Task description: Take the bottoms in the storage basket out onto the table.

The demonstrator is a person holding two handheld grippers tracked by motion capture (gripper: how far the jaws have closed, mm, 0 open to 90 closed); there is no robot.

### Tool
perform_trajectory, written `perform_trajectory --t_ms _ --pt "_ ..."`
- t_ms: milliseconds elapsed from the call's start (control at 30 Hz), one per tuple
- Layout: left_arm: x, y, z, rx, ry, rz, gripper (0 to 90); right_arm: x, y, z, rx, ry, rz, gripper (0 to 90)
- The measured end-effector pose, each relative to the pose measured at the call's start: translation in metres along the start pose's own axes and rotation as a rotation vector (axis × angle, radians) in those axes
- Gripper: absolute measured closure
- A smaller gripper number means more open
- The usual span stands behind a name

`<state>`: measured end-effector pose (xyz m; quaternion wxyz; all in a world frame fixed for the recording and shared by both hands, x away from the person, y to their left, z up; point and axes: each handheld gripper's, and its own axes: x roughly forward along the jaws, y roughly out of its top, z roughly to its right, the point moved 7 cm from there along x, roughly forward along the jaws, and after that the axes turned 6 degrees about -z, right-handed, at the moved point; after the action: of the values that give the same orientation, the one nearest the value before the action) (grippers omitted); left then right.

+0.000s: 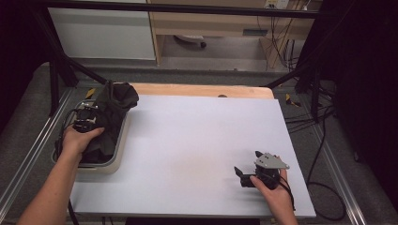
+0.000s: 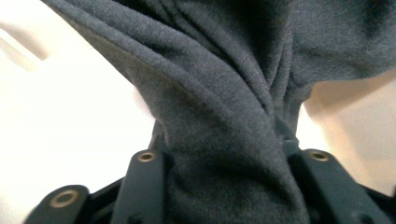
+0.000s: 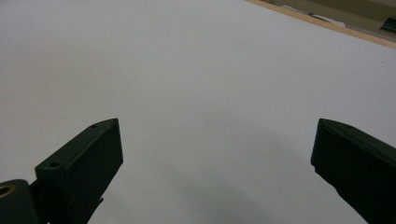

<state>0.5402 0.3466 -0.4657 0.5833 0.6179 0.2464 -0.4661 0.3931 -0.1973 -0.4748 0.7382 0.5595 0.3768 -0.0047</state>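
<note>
Fingers on my left gripper [image 2: 219, 154] are pinched on a bunched fold of the dark cloth [image 1: 110, 110] in the bin [image 1: 119, 145]; right gripper [image 1: 247, 174] sits spread over the table [image 1: 197, 140]. Cloth looks soft, light and floppy, so I'd say grab a thick bunch, not an edge.

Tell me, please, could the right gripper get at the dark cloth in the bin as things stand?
Probably yes: the right gripper stands open over the bare white table, nothing between it and the dark cloth, though the left gripper already clamps it.
</note>
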Motion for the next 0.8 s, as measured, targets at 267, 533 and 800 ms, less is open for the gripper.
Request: perform_trajectory --t_ms 267,533,800 --pt "-0.029 0.009 -0.002 0.003 0.037 0.118 65.8 -0.001 0.002 0.001 0.012 0.004 0.015 3.0" --pt "-0.076 0.026 0.001 -0.005 0.024 0.266 66.7 -0.002 0.002 0.003 0.027 0.000 0.023 3.1" --pt "-0.112 0.040 0.014 -0.003 -0.030 0.352 66.7 -0.003 0.004 0.004 0.042 0.001 0.041 3.1"
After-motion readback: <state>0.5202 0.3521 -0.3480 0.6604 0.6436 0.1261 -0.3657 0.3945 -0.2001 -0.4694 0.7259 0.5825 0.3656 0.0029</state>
